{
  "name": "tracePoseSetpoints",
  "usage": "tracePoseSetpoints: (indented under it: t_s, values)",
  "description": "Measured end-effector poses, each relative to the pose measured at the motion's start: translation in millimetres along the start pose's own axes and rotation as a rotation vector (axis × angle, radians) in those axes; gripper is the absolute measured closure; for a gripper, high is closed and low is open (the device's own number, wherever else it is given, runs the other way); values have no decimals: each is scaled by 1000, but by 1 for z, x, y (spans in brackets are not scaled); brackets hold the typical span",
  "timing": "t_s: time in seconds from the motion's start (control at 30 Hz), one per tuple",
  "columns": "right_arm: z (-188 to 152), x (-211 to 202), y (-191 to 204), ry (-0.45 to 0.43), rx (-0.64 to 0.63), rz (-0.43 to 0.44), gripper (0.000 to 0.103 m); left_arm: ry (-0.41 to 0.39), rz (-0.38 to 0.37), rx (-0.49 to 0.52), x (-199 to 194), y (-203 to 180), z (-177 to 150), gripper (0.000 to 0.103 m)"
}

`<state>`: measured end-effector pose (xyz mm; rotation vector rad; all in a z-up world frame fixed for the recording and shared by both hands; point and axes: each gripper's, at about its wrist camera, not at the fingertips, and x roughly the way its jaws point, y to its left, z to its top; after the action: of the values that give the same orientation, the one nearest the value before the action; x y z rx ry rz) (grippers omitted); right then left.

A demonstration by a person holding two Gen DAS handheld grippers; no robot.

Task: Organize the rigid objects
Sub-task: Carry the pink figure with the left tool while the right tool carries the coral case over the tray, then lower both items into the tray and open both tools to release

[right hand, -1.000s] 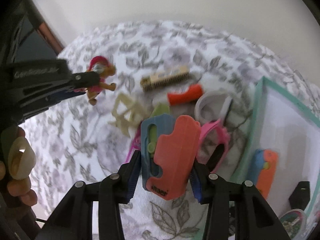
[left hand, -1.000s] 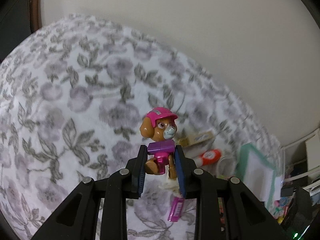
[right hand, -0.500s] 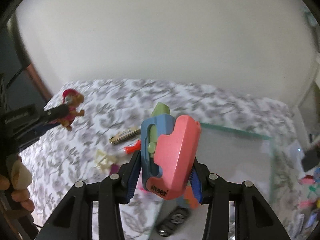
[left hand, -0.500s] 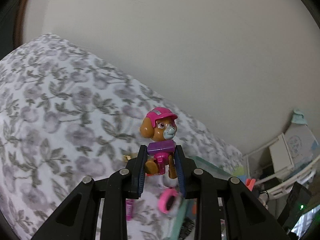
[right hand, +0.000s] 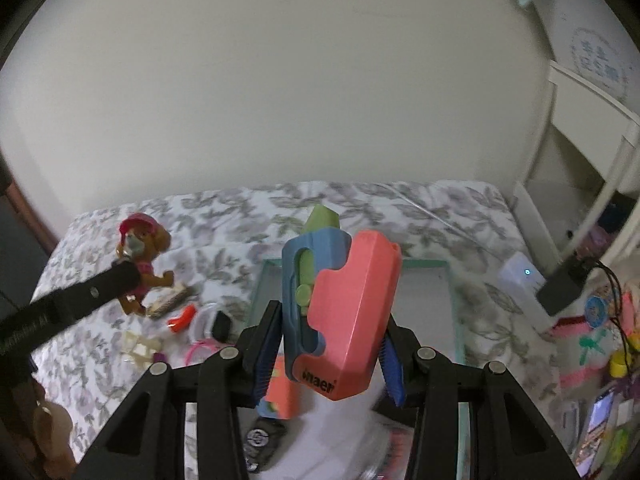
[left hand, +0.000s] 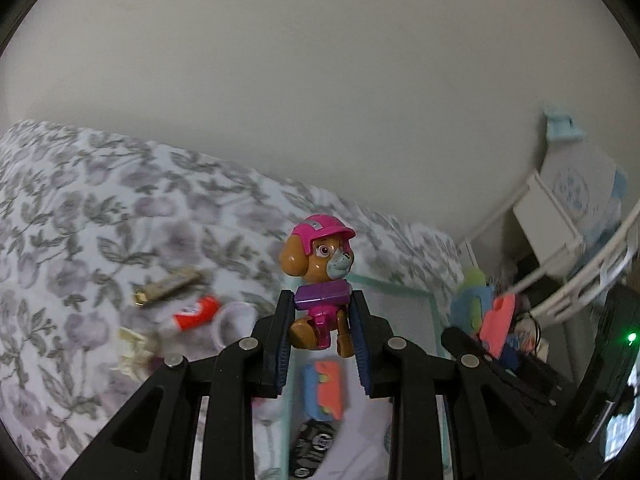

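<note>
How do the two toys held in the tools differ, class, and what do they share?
The puppy figure is an animal with a pink helmet; the block toy is a chunky coral, blue and green shape. The puppy is in the left tool, the block toy in the right tool. Both are clamped, lifted off the bedspread.

My left gripper [left hand: 322, 332] is raised above the bed, its jaws clamped on the pup toy [left hand: 320, 276]. My right gripper [right hand: 328, 344] is lifted too, pinching the orange-and-blue toy [right hand: 340, 312] upright between its pads.
</note>
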<state>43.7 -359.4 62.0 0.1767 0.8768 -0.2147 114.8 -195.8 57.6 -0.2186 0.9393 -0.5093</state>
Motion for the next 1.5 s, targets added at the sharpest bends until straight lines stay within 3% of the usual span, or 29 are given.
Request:
tracePoseSetpoints:
  t_s: [0.27, 0.57, 0.9, 1.5]
  values:
    - [-10, 29, -45, 54, 105, -39, 55, 86, -4, 83, 52, -41, -26, 75]
    - [-33, 76, -61, 152, 143, -76, 55, 190, 27, 137, 96, -44, -54, 74]
    - [-41, 92, -57, 216, 110, -107, 55, 218, 37, 144, 104, -42, -55, 74]
    - [-35, 83, -50, 199, 85, -101, 55, 193, 89, 117, 90, -33, -42, 73]
